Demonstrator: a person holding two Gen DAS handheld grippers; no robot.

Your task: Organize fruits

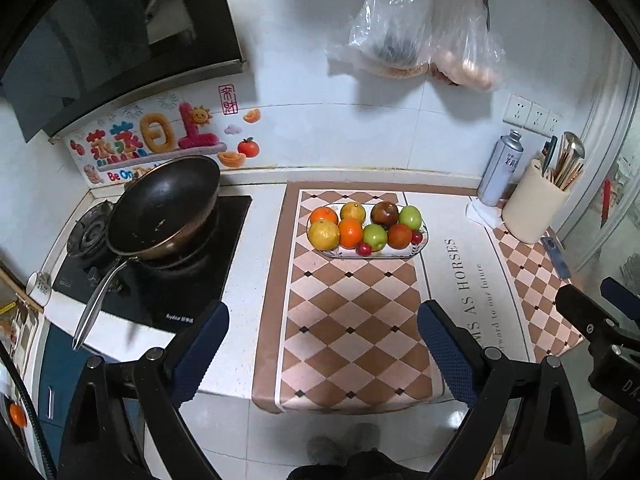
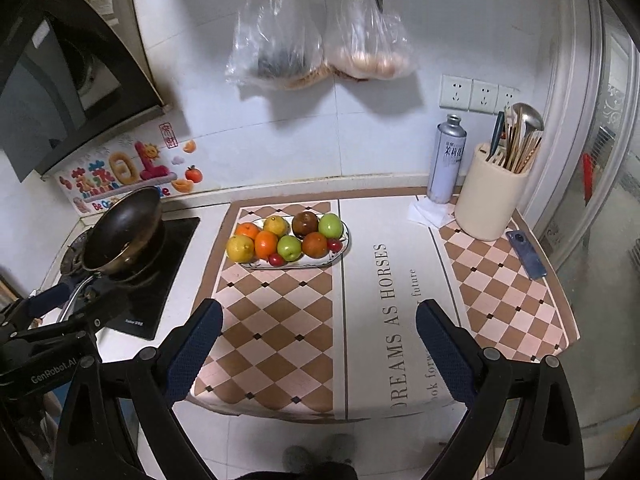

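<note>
We hold the left tool (image 1: 323, 334) and right tool (image 2: 319, 334) released and empty, drawn back over the desk's near edge, since the fruits (image 1: 362, 226) already sit grouped on the oval plate (image 1: 422, 241) at the checkered mat's (image 1: 352, 320) far end.

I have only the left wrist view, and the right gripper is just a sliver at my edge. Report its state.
Observer: The right gripper is open and empty, hovering over the near part of the mat, well short of the fruit plate.
Operator: My view cuts off the mat's large lettering. Read it out in full.
Observer: The large lettering reads "DREAMS AS HORSES", running along the plain band to the right of the plate.
</note>
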